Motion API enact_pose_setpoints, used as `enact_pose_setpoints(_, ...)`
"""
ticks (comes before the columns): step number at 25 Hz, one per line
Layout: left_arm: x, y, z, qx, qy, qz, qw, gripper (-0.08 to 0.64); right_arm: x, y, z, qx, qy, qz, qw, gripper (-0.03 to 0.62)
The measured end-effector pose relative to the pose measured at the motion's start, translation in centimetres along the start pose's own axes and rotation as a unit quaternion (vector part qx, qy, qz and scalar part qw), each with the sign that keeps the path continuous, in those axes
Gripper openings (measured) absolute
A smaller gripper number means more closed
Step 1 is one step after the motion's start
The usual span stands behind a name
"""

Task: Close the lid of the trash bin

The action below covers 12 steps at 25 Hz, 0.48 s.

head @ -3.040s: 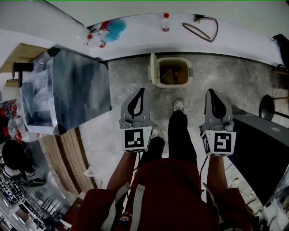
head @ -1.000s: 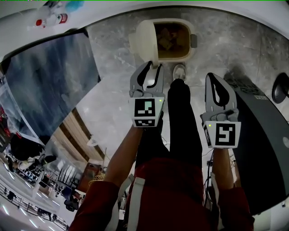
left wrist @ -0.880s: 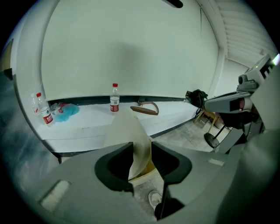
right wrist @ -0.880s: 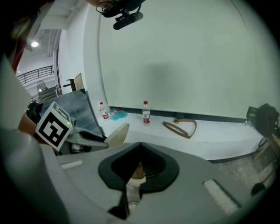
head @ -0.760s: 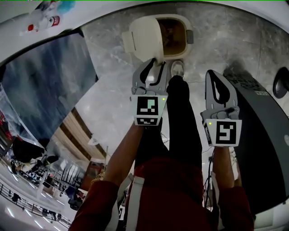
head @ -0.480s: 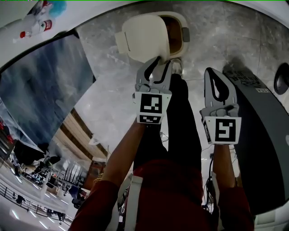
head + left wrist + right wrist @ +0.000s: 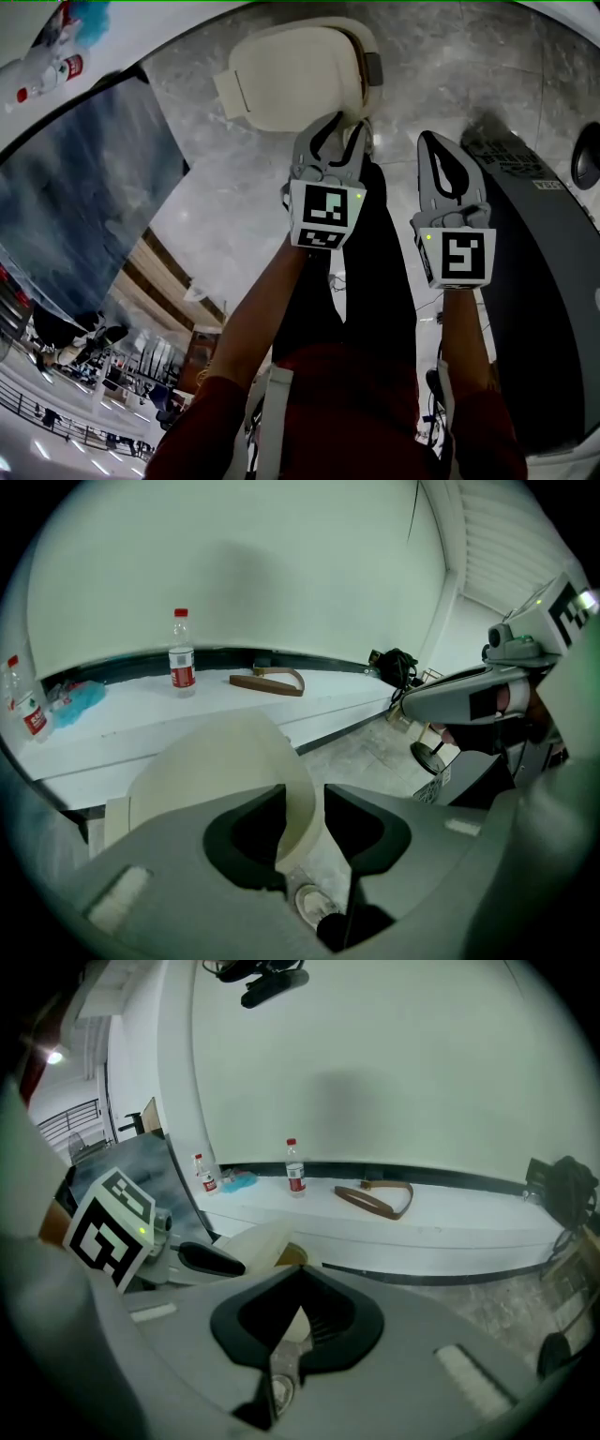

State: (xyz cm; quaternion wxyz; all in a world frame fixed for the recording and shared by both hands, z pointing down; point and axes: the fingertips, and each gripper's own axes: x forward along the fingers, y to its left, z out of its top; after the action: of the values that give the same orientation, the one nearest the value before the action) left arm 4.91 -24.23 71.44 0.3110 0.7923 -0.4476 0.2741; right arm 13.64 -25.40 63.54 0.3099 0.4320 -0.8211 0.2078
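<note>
The cream trash bin (image 7: 367, 66) stands on the grey stone floor at the top of the head view. Its cream lid (image 7: 291, 75) is tipped far over the opening and hides most of it. My left gripper (image 7: 345, 122) is shut on the lid's near edge. In the left gripper view the lid (image 7: 225, 771) rises between the jaws of the left gripper (image 7: 305, 808). My right gripper (image 7: 434, 141) hangs shut and empty to the right, apart from the bin. In the right gripper view the lid (image 7: 246, 1243) still shows a brown slit of the bin's inside (image 7: 292, 1256).
A grey glass-topped cabinet (image 7: 84, 187) stands to the left and a dark cabinet (image 7: 553, 281) to the right. The person's dark trouser leg (image 7: 375, 244) reaches toward the bin. On the white ledge (image 7: 141, 728) behind are a water bottle (image 7: 181, 663) and a brown strap (image 7: 267, 680).
The lid has swung from upright at the bin's left down over the opening, with my left gripper moving forward and right on its edge. The right gripper has stayed shut beside it.
</note>
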Motion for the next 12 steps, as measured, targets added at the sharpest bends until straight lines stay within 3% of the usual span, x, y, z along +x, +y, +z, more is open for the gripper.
enact_pose_setpoints(12, 5.3, -0.2, -3.4, -0.008, 0.038, -0.011, 0.9992, 0.13, 1.5, -1.6, -3.6, 0.008, 0.018, 0.002, 1.0, 0.0)
